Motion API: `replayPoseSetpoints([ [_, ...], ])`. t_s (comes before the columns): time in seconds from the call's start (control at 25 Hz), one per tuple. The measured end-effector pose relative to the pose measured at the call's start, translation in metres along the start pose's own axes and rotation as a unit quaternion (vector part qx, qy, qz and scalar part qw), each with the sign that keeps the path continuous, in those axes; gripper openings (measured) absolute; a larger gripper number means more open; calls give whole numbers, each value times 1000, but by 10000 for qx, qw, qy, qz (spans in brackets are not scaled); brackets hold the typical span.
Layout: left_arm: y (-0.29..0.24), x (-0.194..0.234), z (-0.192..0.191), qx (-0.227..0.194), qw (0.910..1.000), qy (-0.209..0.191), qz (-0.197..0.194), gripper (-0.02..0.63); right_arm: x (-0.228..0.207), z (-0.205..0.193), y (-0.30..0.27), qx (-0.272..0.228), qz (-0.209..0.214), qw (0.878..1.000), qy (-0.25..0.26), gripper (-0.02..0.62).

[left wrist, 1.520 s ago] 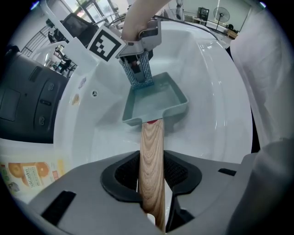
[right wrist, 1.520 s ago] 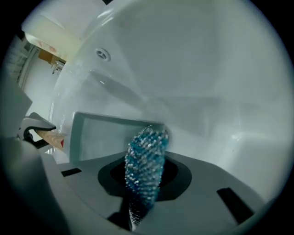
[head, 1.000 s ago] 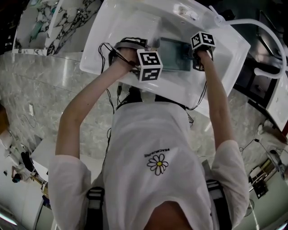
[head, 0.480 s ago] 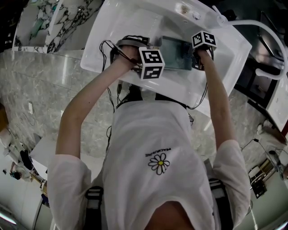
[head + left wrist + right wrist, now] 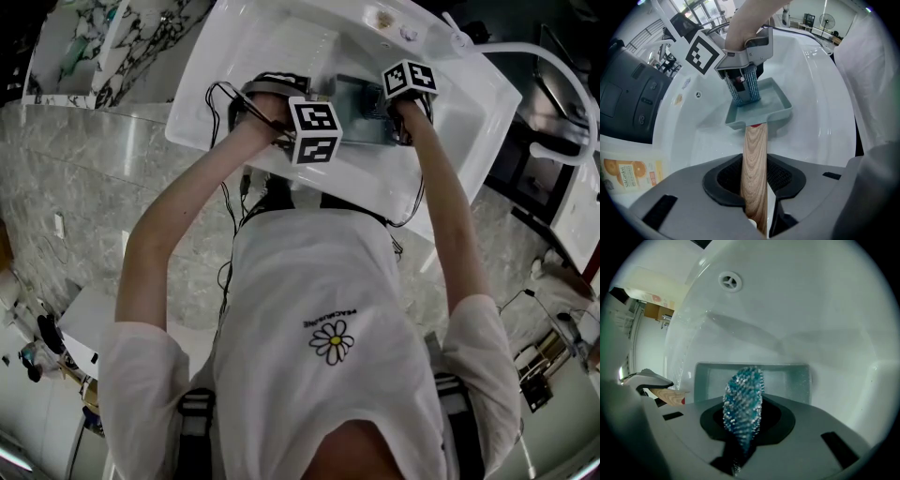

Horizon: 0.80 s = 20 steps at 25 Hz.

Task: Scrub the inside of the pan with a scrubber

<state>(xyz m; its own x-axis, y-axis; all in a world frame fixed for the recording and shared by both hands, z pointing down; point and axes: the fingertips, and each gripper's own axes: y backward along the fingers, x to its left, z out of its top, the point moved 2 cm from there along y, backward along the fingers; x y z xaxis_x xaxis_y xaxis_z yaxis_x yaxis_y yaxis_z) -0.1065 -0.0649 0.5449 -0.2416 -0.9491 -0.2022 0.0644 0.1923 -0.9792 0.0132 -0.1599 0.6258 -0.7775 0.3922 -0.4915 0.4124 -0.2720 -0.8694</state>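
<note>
White shirt (image 5: 319, 272) is carrying one short line of print (image 5: 328, 318) just at 12 o'clock of a daisy emblem (image 5: 329, 342); the letters are showing upside down and too small to read. Left marker cube (image 5: 314, 131) and right marker cube (image 5: 409, 79) are showing black-and-white square codes, no letters. At 8 o'clock in the left gripper view, an orange-pictured label (image 5: 630, 171) is bearing blurred print, unreadable.
</note>
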Motion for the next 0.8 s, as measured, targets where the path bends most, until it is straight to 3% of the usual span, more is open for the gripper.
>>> replayPoseSetpoints([
  [0.56,0,0,1,-56,10000,-59,-15,133,69,3,1,-285,996,9946,65,57],
  [0.8,0,-2,1,-65,10000,-70,7,133,78,3,3,-282,1406,9897,-11,57],
])
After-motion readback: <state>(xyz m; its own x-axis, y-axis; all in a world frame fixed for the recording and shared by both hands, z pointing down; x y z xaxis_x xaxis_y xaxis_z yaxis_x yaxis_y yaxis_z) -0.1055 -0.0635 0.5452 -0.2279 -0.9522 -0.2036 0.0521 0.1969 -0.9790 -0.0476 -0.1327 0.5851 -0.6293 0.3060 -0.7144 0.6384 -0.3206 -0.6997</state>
